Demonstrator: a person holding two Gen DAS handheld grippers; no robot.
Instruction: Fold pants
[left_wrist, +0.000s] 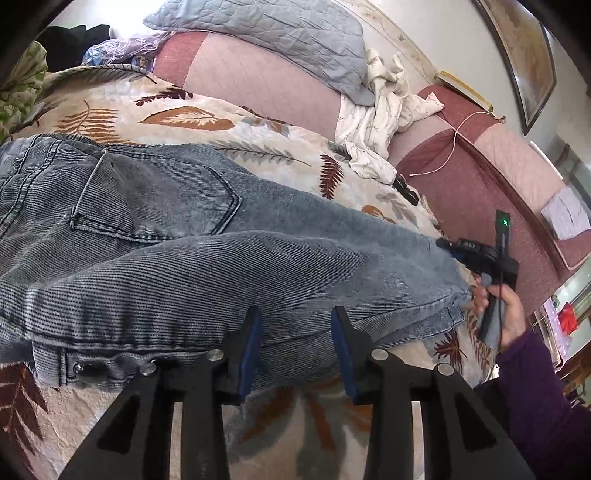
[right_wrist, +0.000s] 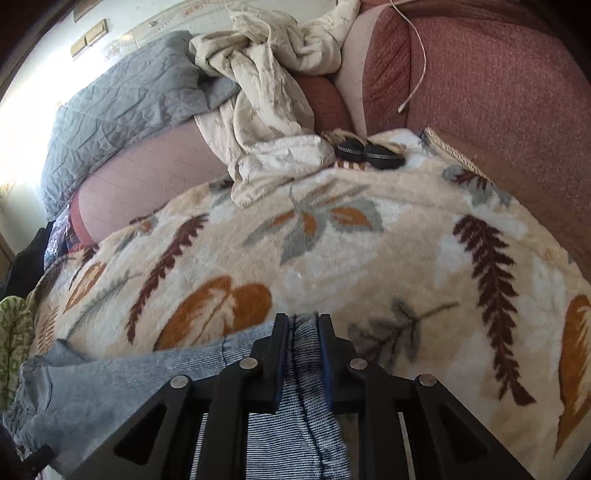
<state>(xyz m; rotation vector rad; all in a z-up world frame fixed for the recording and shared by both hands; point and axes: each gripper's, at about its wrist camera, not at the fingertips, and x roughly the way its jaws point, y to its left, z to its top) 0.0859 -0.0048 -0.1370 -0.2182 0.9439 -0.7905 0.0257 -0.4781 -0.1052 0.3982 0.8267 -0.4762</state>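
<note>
Jeans (left_wrist: 229, 258) lie along the near edge of the leaf-print blanket (right_wrist: 332, 240), long axis running waist at left to hems at right. Right gripper (right_wrist: 303, 332) clamps the hem end. Left gripper (left_wrist: 297, 328) stands open above mid-leg, nearer the waist.

- A bed (right_wrist: 498, 110) with a pink-and-maroon quilted cover carries a leaf-print blanket (right_wrist: 332, 258).
- Faded jeans (left_wrist: 184, 236) lie across the blanket.
- A grey pillow (left_wrist: 273, 33), a crumpled white cloth (left_wrist: 380, 114) and a white cable (left_wrist: 454, 144) rest on the cover.
</note>
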